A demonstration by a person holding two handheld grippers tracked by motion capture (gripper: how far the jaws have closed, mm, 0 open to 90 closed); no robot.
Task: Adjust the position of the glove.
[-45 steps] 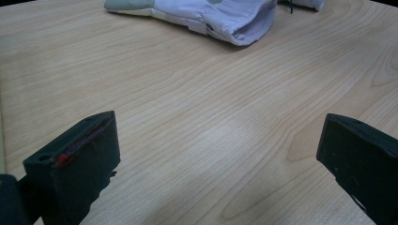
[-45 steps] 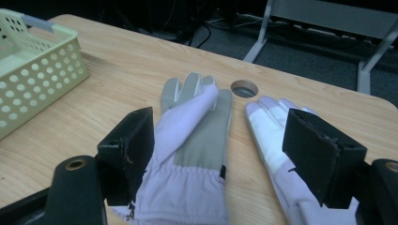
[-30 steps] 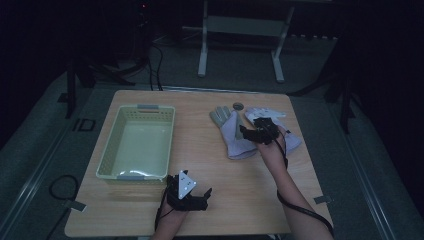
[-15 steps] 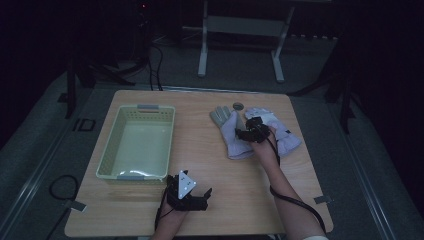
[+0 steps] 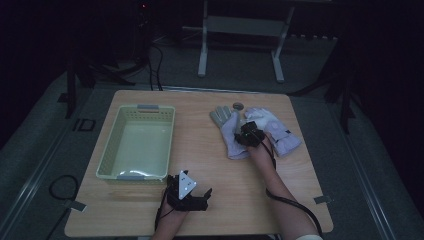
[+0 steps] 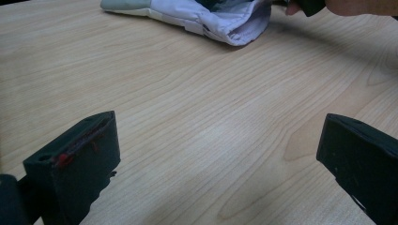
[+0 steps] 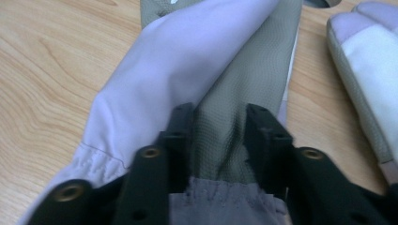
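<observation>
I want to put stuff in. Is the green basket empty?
Empty: the basket shows its bare pale floor in the high view.

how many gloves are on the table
2. One glove lies at the far right of the table, its cuff pinched in the right gripper. The other glove lies just right of it, beside that gripper. None seems hidden, though the basket is dim.

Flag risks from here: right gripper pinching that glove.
1. The right gripper pinches only a fold of the left glove; thin fabric could slip out on lifting.
2. The second glove lies right beside it and could get dragged.
3. The basket sits across the table, a long carry.
</observation>
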